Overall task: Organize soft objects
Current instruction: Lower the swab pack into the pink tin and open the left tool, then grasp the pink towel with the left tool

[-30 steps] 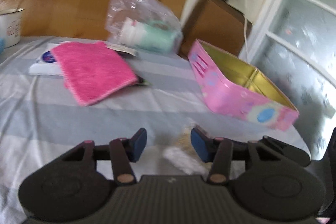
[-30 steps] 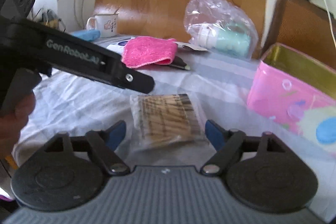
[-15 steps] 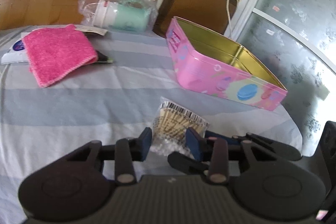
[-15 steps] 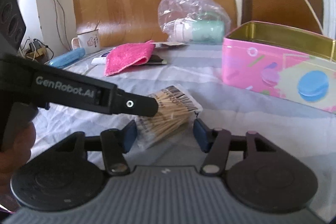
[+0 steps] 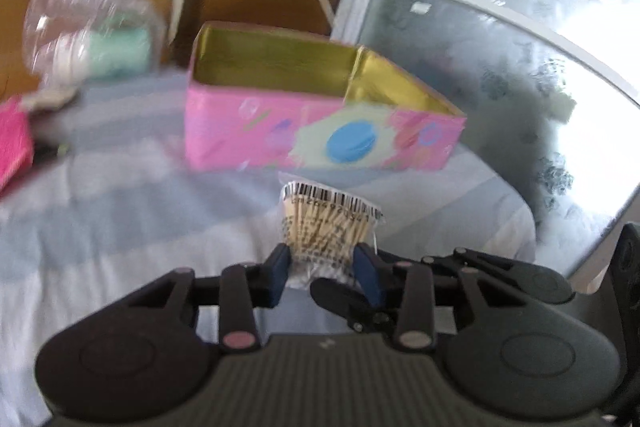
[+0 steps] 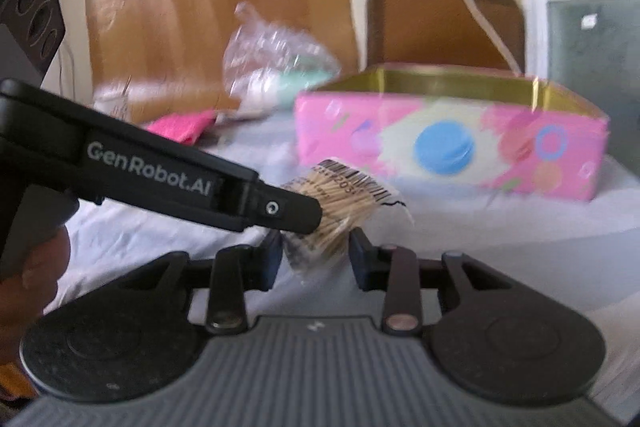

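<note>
Gripping a clear packet of cotton swabs (image 5: 326, 227) from both sides, the left gripper (image 5: 322, 269) has its jaws clamped on the packet's lower end, while the right gripper (image 6: 314, 253) has jaws closing around the same packet; whether its pads press yet I cannot tell. The packet hangs lifted above the striped cloth of the counter (image 5: 120, 227), just in front of the open pink tin (image 5: 320, 131), whose gold inside looks empty. Little appears sorted: the pink cloth (image 6: 182, 125) and bagged bottle (image 6: 276, 79) lie beyond, untouched.
</note>
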### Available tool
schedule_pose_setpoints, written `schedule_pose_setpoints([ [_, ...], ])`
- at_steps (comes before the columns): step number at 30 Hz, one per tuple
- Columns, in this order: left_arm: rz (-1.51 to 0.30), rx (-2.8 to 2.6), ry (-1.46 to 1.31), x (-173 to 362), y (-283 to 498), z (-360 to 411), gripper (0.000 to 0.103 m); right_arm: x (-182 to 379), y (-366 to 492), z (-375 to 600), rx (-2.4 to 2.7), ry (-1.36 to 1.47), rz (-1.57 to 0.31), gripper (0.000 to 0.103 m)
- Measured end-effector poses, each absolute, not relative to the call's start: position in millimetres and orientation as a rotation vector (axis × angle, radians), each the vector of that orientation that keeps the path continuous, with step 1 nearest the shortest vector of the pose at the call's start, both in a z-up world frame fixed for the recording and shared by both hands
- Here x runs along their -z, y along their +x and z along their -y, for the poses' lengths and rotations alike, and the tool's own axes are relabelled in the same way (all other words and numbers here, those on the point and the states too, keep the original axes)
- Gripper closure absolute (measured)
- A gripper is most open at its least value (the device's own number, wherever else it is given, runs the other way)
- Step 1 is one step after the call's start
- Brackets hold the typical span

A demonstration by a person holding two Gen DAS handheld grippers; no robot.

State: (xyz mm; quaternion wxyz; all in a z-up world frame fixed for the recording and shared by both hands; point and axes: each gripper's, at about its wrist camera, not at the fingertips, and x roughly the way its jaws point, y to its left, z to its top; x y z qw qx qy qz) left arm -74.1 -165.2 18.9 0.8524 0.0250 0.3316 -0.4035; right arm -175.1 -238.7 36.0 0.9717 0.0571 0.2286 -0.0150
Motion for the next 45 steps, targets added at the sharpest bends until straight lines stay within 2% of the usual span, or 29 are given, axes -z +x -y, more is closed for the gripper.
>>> schedule_pose_setpoints([
  [8,-0.505,0.870,0.127,-83.0,-51.8,210.7,0.067,-79.9,-143.0,270.7,0.120,0.054,-0.268,0.064],
  [16,-0.562,0.855,0.079,-76.5,27.3,276.5,0.067,-74.2,-74.5,326.4,0.220,0.105,-0.350,0.064],
  [18,-0.581,0.828,0.081,-65.4,38.9,287.0,0.065,-67.2,-60.3,329.7,0.252,0.087,-0.401,0.061],
  [20,-0.601,0.773,0.105,-55.2,47.9,290.7,0.064,-60.9,-50.5,328.1,0.291,0.066,-0.467,0.050],
  [22,-0.623,0.740,0.097,-49.0,56.2,285.0,0.063,-60.9,-49.1,326.4,0.299,0.079,-0.459,0.045],
  [26,-0.589,0.736,0.017,-58.3,59.3,238.0,0.062,-61.9,-60.1,307.9,0.299,0.069,-0.405,0.044],
  [32,-0.502,0.621,-0.038,-63.7,45.6,113.4,0.060,-76.0,-68.6,247.4,0.110,0.043,-0.289,0.048],
  [35,-0.542,0.469,-0.075,-45.9,44.6,46.1,0.060,-74.1,-43.7,199.9,-0.069,-0.004,-0.346,0.053],
  [39,-0.645,0.264,-0.180,-18.1,48.7,-40.3,0.060,-61.4,6.4,142.4,-0.227,-0.002,-0.458,0.053],
  [43,-0.695,0.181,-0.274,-7.4,47.9,-94.9,0.060,-43.1,57.7,100.4,-0.247,-0.002,-0.573,0.053],
  [44,-0.699,0.178,-0.291,-7.3,47.0,-105.1,0.060,-38.5,65.6,91.6,-0.236,-0.022,-0.590,0.055],
  [45,-0.702,0.181,-0.307,-7.8,47.3,-112.8,0.060,-35.0,71.9,83.3,-0.231,-0.040,-0.605,0.082],
])
